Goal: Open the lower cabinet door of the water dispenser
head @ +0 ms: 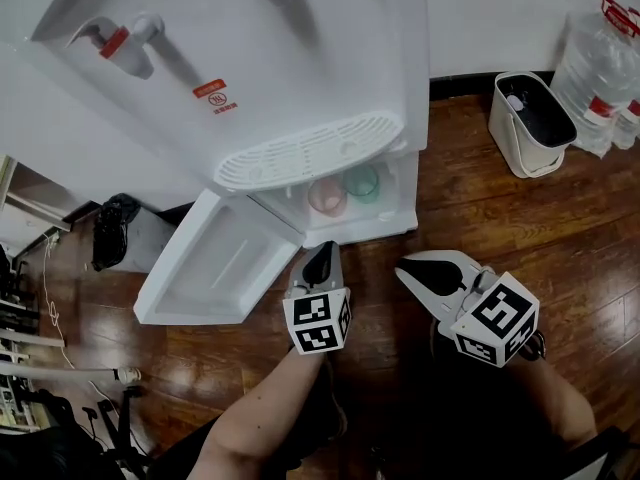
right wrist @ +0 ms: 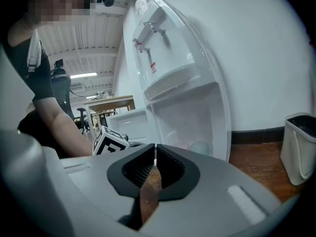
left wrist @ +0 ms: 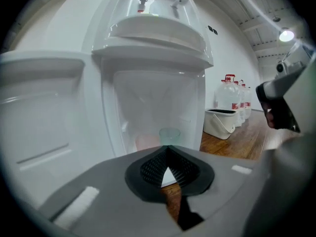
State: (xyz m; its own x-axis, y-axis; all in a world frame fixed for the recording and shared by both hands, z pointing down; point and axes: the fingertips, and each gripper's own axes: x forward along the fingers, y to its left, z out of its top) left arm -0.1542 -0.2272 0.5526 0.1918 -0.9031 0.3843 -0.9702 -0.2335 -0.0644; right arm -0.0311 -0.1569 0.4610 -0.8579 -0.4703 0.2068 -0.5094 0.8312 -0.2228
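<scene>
Nearby, white bin (head: 511, 133) and water jugs (head: 598, 63); cups (head: 327, 196) inside cabinet (head: 402, 190).

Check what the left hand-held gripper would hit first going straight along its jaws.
Probably the green cup inside the open lower cabinet: it sits just beyond the tips of the left hand-held gripper in its own view. Nothing nearer shows, though depth is unclear.

dispenser (head: 300, 48): top cut off | label (head: 212, 93): print unreadable (too small) | jugs (head: 600, 63): cropped right

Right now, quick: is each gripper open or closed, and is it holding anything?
Left gripper: closed, holding nothing.
Right gripper: closed, holding nothing.
</scene>
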